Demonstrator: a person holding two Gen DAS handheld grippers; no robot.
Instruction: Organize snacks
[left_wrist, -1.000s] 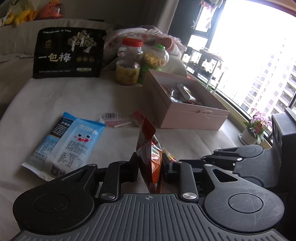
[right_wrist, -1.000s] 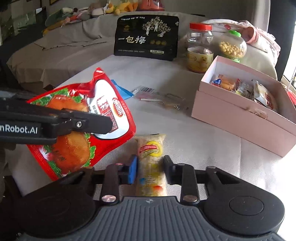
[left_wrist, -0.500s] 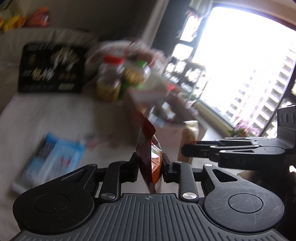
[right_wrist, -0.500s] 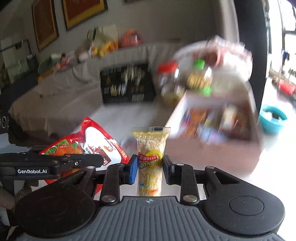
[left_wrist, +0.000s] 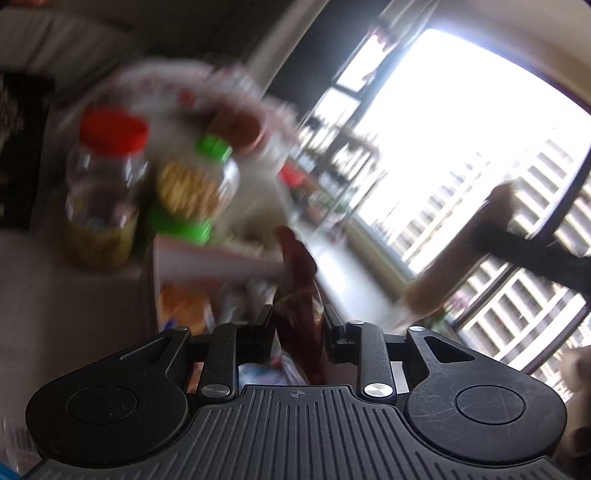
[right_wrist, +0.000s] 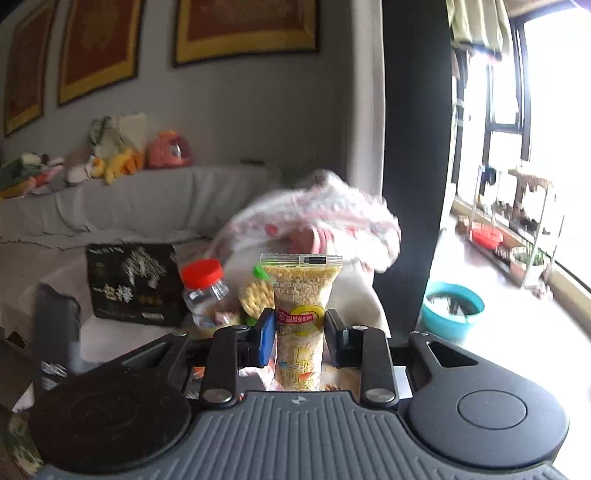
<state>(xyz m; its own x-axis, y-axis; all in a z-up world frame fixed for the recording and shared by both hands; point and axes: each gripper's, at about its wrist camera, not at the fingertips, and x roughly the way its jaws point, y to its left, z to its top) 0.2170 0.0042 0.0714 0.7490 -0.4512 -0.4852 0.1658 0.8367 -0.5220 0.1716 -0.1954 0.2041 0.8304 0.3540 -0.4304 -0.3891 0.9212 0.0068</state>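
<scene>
Two grippers are showing, one per wrist view, each with a snack between its fingers. Going biggest first: sofa is running along the grey wall, toys piled on its back, framed pictures hanging above. Window is blowing out bright on the right of the left view. Black box is standing on the table, printed face toward the camera. Pink box is sitting open just ahead of the left gripper, blurred, packets inside hard to read. Blue bowl is sitting on the floor by the window. Red-lid jar and green-lid jar are standing side by side behind the pink box.

Red pouch is standing edge-on between the left fingers, above the pink box; jaws are opening, and the right pad looks to be clear of the pouch. Heavy motion blur, so contact on the other side is unclear.

Right gripper is pinching the grain pack at its narrow waist, pack upright, lifted clear of the table, its top seal overlapping the jars behind.
</scene>
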